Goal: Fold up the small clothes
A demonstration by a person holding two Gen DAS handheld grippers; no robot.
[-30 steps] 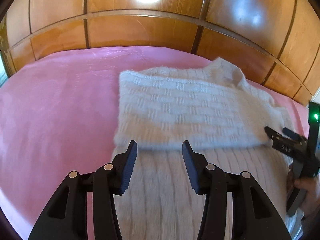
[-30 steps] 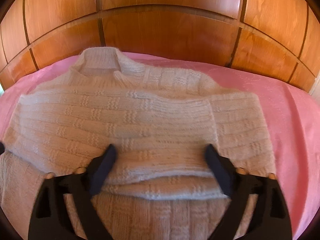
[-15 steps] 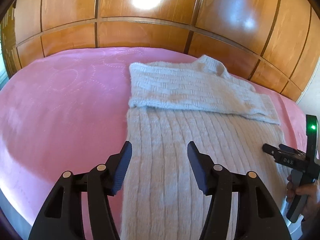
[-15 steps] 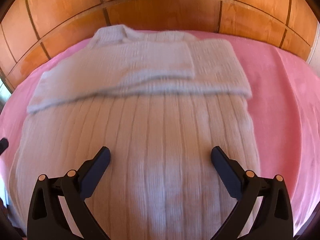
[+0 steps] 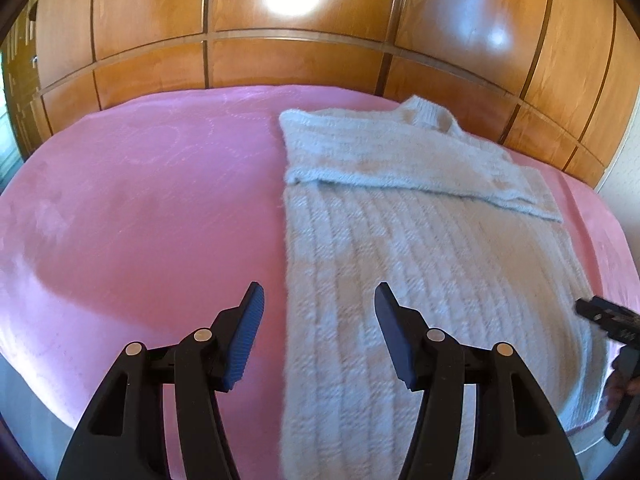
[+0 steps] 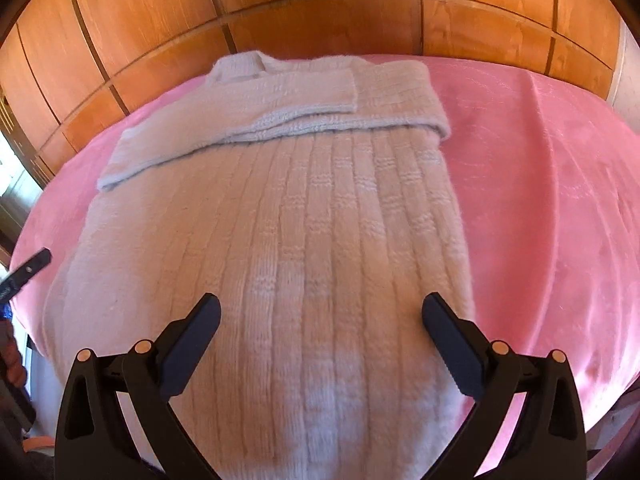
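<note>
A cream knitted sweater lies flat on a pink bedspread. Both sleeves are folded across its chest just below the collar. My left gripper hovers open above the sweater's left edge, near its lower half, with nothing between its fingers. My right gripper is open wide over the lower body of the sweater, also holding nothing. In the left wrist view the right gripper shows at the right edge, held by a hand.
A glossy wooden panelled wall runs along the far side of the bed. The bed's near edge drops off at the lower left. Pink bedspread extends to the left and right of the sweater.
Both grippers have pulled back from the folded sleeves toward the sweater's hem, so more of its ribbed body shows. The left jaws stand slightly wider than a second ago.
</note>
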